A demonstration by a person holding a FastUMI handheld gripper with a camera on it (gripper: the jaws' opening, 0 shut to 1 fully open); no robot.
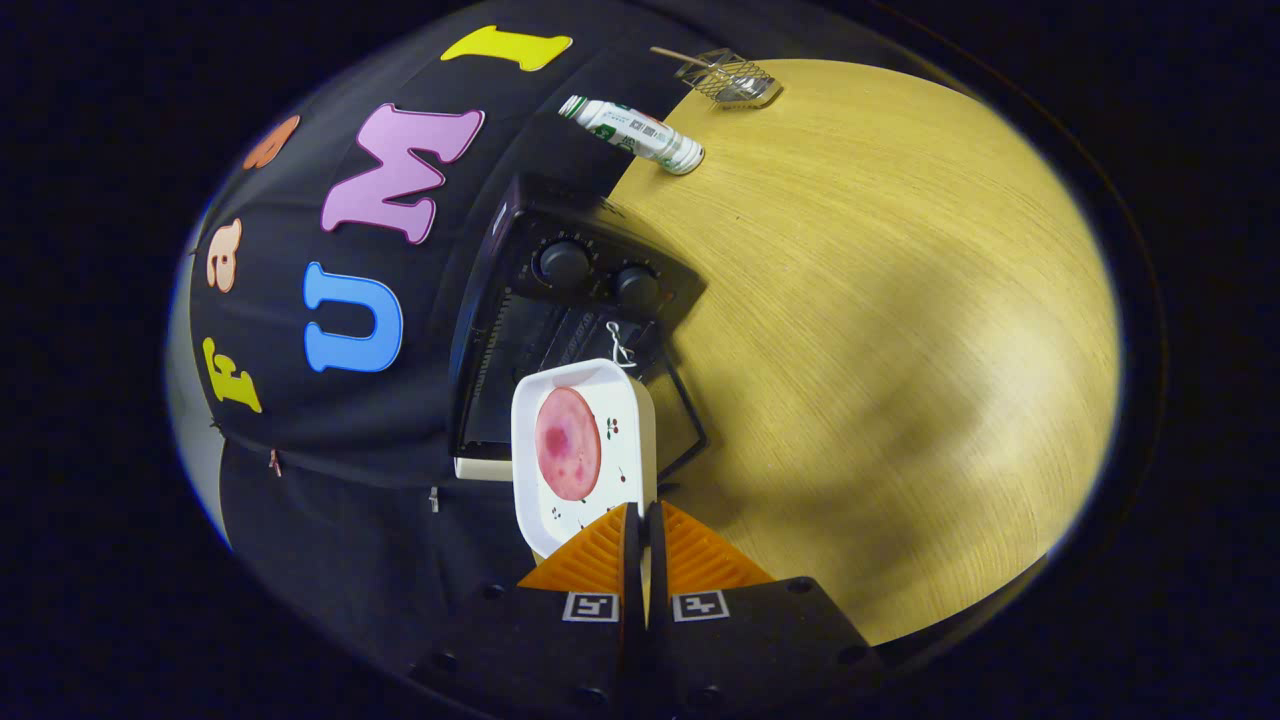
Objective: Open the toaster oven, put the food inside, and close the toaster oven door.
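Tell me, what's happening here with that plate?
A person's handheld tongs are clamped on the edge of a white plate carrying a round pink slice of food. The plate is held in front of a black toaster oven on the wooden table, whose door is already open. The food isn't inside yet.

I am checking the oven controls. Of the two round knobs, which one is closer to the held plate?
The knob nearer the white string, beside the wooden table; the other knob sits further from the plate.

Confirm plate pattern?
White plate with small cherry prints, held by the hand-held gripper; gripper view.
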